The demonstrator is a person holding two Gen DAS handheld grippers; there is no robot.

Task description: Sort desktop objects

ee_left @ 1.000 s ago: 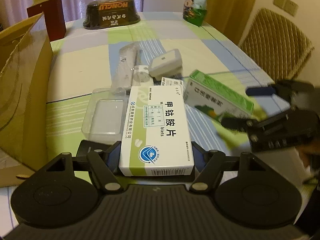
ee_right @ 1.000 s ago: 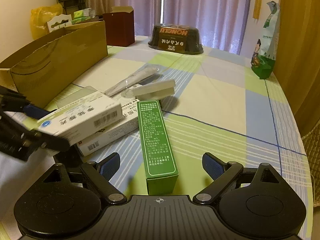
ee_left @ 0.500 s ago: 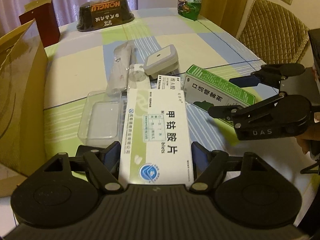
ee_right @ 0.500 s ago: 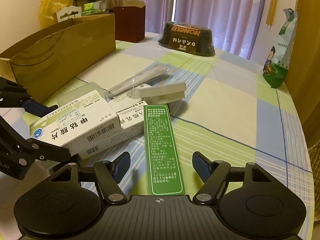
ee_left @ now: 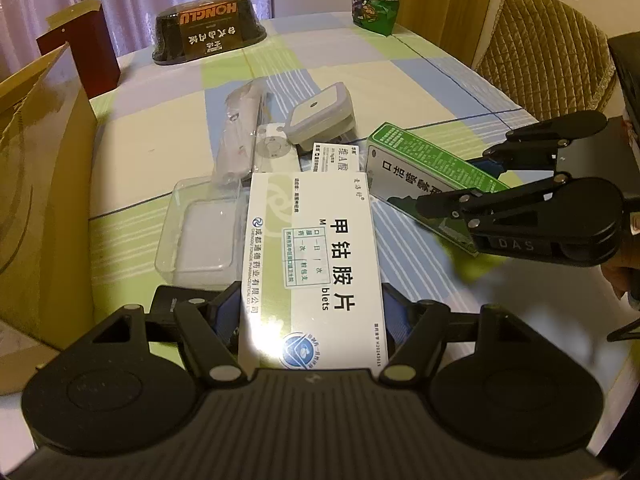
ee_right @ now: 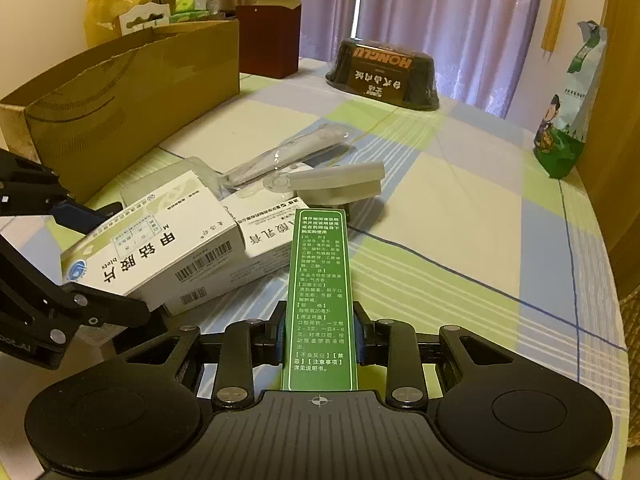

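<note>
A white medicine box [ee_left: 312,260] sits between the pads of my left gripper [ee_left: 310,316], which is shut on its near end. The right wrist view shows that box [ee_right: 160,248] tilted, resting on a second white box [ee_right: 272,232], with the left gripper [ee_right: 96,260] around it. My right gripper [ee_right: 320,332] is shut on the near end of a long green box [ee_right: 322,292] lying on the checked tablecloth. In the left wrist view the green box [ee_left: 424,168] lies at the right with the right gripper [ee_left: 460,182] clamped on it.
A grey-white flat device [ee_left: 320,114], a clear plastic tray [ee_left: 204,232] and a clear tube package [ee_left: 240,136] lie behind the boxes. An open cardboard box [ee_right: 120,104] stands left, with a dark red box [ee_right: 268,40], a black container [ee_right: 384,76] and a green bag [ee_right: 568,120] farther back. A chair [ee_left: 548,52] stands at the right.
My right gripper slid forward over the green box and its fingers closed on it. The left gripper kept its hold on the white box, which moved little.
</note>
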